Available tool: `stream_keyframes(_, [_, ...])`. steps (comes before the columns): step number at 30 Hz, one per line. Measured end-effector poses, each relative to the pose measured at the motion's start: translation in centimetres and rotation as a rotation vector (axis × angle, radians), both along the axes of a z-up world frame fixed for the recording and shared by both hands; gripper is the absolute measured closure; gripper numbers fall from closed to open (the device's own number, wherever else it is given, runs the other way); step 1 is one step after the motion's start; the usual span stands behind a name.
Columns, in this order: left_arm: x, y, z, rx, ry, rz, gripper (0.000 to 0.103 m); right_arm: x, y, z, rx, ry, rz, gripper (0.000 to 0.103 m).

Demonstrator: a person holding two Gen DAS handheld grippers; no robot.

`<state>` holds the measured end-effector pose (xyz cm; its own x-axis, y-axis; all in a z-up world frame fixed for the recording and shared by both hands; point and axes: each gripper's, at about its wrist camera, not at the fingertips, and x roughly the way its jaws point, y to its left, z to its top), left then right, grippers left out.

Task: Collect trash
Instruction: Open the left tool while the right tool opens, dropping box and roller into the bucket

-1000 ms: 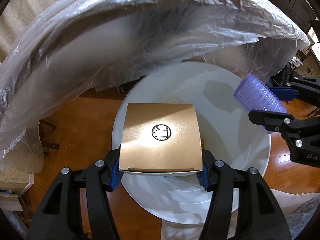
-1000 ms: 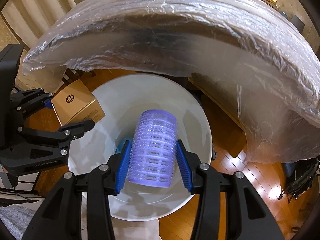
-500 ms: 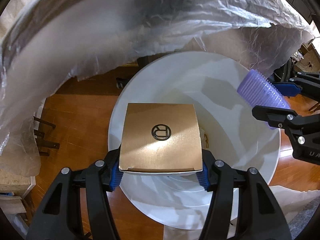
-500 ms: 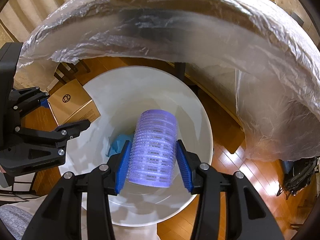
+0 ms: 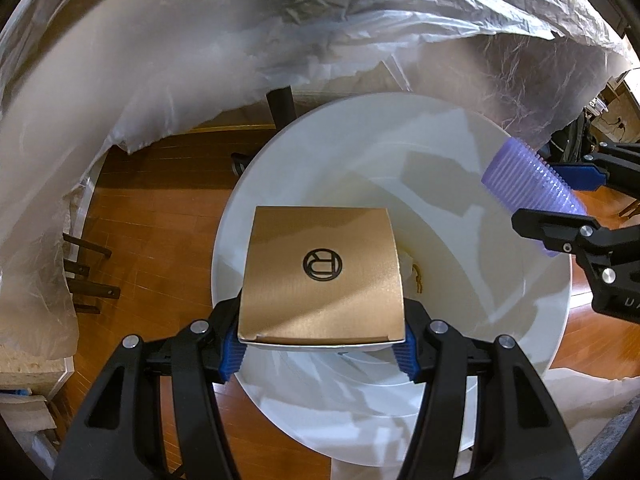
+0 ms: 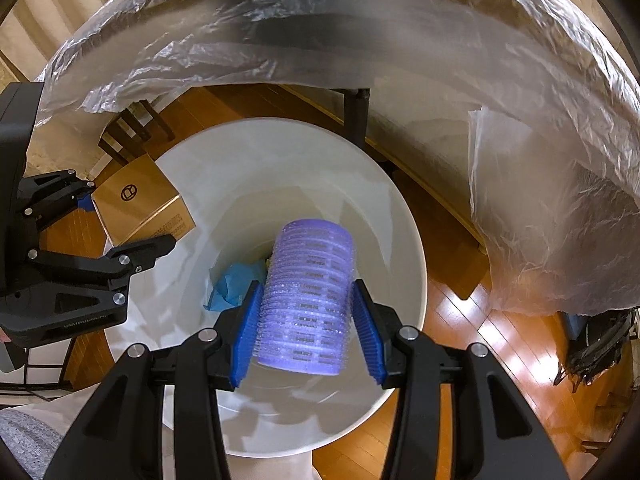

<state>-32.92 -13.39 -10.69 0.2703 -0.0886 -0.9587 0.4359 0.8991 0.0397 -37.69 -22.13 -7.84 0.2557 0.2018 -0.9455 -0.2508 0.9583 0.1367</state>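
Wood floor (image 5: 160, 216) under white bin (image 5: 460, 128)

Plastic-draped table (image 6: 360, 32) above wooden floor (image 5: 160, 216)

light: bright, overhead | glare: plastic sheet (image 6: 360, 40) | blur: sheet smeared | edges: fisheye-bent, dark corners

home | wood floor (image 6: 452, 304) | curtains (image 6: 48, 12) | plastic-covered table (image 6: 360, 20)
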Motion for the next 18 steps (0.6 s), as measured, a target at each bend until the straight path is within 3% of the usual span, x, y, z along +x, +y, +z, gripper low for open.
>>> stream_keyframes(6, [0.0,0.0,0.1,-0.023,-0.012,-0.011,0.043,0.1,-0.1,0.0,-0.001,0.003,-0.003,0.058])
stream_keyframes(9, [-0.1,0.2,0.6,-0.064,-0.04,-0.01,0.015,0.2,-0.2,0.1,0.0,-0.001,-0.007,0.058])
stream_keyframes(10, [-0.2,0.3,0.9,-0.073,-0.051,-0.007,0.015,0.1,-0.3,0.2,0.007,-0.008,-0.007,0.054])
stream_keyframes(11, [-0.3,0.4,1.1,-0.079,-0.054,-0.006,0.015,0.1,-0.4,0.5,0.003,-0.021,-0.017,0.036])
stream_keyframes(13, [-0.6,0.5,1.6,-0.08,-0.063,-0.003,0.015,-0.1,-0.6,0.9,-0.006,-0.059,-0.044,0.019])
stream_keyframes(15, [-0.9,0.8,2.7,-0.075,-0.091,0.001,0.015,-0.4,-0.9,1.9,0.019,-0.087,-0.054,0.019])
stream_keyframes(18, [-1.5,1.6,5.7,-0.138,-0.128,0.002,0.015,-0.9,-1.5,3.6,0.018,-0.128,-0.062,0.019])
